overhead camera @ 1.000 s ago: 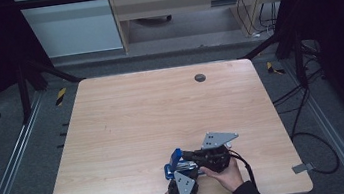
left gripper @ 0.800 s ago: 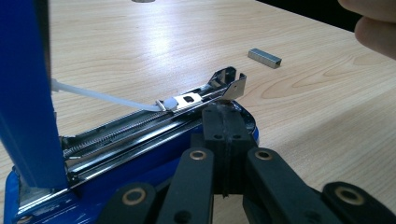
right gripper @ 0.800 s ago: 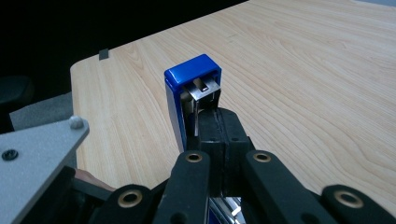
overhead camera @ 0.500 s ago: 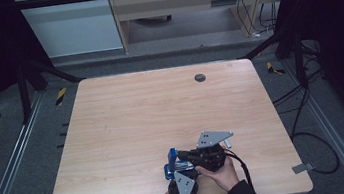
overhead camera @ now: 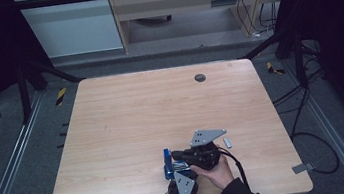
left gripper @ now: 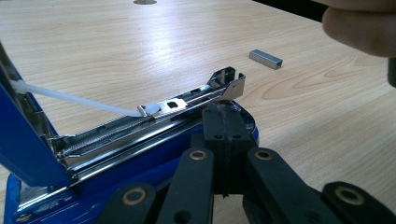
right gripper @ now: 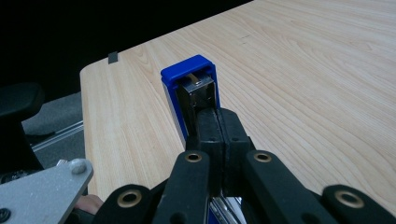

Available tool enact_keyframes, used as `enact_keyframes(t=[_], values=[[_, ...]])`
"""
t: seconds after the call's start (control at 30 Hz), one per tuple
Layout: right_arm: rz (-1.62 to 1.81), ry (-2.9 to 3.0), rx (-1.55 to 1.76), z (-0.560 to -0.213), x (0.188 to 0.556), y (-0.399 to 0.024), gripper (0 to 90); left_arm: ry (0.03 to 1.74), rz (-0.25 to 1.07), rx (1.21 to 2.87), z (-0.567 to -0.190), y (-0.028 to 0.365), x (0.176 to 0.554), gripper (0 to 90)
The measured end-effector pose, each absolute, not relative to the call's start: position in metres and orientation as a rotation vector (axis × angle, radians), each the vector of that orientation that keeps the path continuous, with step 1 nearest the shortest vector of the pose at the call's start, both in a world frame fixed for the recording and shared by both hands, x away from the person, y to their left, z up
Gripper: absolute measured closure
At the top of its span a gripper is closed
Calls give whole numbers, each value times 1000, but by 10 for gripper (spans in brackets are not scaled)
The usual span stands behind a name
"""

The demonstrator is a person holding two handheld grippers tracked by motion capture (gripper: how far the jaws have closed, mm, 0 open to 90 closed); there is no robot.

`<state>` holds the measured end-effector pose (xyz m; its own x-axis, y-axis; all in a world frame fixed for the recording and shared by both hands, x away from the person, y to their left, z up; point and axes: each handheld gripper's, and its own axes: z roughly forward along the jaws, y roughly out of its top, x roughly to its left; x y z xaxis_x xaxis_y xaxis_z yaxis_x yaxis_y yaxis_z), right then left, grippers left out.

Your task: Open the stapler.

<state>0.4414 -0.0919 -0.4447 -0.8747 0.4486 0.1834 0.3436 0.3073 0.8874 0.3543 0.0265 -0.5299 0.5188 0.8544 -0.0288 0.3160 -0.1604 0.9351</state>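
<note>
Your work piece is the blue plastic stapler with a chrome metal magazine [left gripper: 140, 140], lying at the near edge of the pale wooden bench [overhead camera: 137, 116] between your two hands. Its blue top cover [right gripper: 187, 77] is swung up and back, so the chrome staple channel [left gripper: 187, 100] is exposed, with the spring and the white plastic pusher rod [left gripper: 70, 98] visible along it. The left gripper [left gripper: 223, 135] has its jaws together; they rest against the front end of the stapler base, just below the channel's nose, and the pictures do not show anything clamped between them. The right gripper [right gripper: 219, 130] also has its jaws together, and their tips sit against the raised blue cover directly ahead of them, apparently holding it propped open; whether they press on it or only touch it cannot be told. Beyond the left jaws, and off to their right, a small grey metal strip of staples [left gripper: 266, 59] lies on the bench, well apart from the stapler. Judged from this, the opening step is done: the magazine is accessible and appears to hold no staples. Remaining work, as far as can be judged: pick up the staple strip, seat it in the channel, then lower the cover until it shuts.
</note>
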Motion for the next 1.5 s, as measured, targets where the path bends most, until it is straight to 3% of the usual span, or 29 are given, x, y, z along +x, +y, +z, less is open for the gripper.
enact_keyframes(t=[1.5], values=[[1543,2639,671,-442,456,-69,891,995,645,1723,-530,27,354,900]])
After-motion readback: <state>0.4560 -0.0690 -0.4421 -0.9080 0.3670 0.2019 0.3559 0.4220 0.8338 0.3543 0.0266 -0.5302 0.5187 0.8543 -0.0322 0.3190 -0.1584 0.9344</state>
